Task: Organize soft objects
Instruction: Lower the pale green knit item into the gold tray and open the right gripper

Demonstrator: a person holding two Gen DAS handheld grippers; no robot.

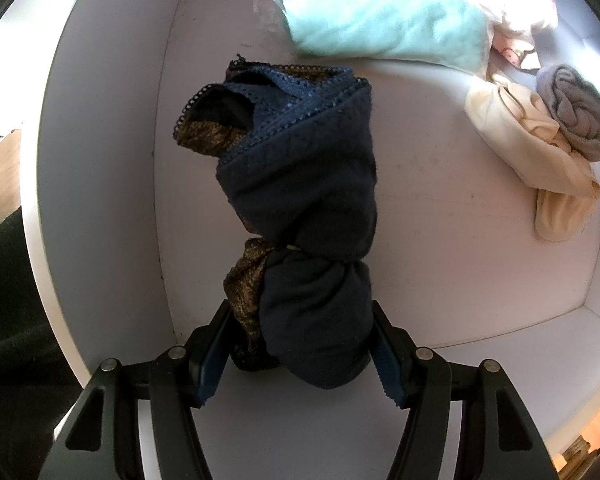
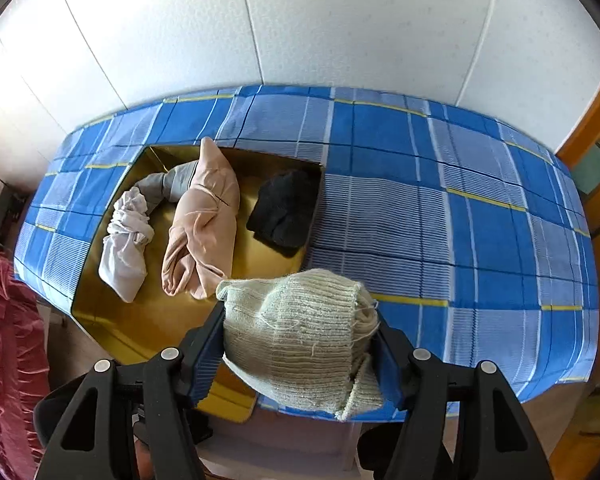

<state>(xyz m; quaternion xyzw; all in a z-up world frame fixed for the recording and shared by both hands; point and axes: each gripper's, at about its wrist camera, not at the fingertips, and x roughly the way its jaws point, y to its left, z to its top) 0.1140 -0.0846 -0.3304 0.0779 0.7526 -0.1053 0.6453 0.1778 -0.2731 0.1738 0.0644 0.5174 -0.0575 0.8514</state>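
Left gripper (image 1: 300, 356): its jaws were clamped on the lower end of a navy knotted bundle (image 1: 300, 200), which was seen reaching toward 12 o'clock over the white bin (image 1: 100, 160).
Navy knotted bundle: lace trim and a gold-brown lining were seen at its upper end; whether it rested on the bin floor could not be told.
Other bin contents: a mint cloth in clear wrap (image 1: 384, 28) was seen at 1 o'clock; a cream bundle (image 1: 536, 152) and a grey roll (image 1: 580, 112), touching each other, lay at 3 o'clock.
Right gripper (image 2: 300, 354): its jaws were closed on a pale knit roll (image 2: 300, 336), held at 6 o'clock above the near edge of the blue plaid cloth (image 2: 460, 200).
Gold tray (image 2: 148, 320): it was seen at 9 o'clock of the knit roll, holding a white bundle (image 2: 126, 240), a grey piece (image 2: 172, 184), a peach bundle (image 2: 204, 220) and a black bundle (image 2: 284, 208).
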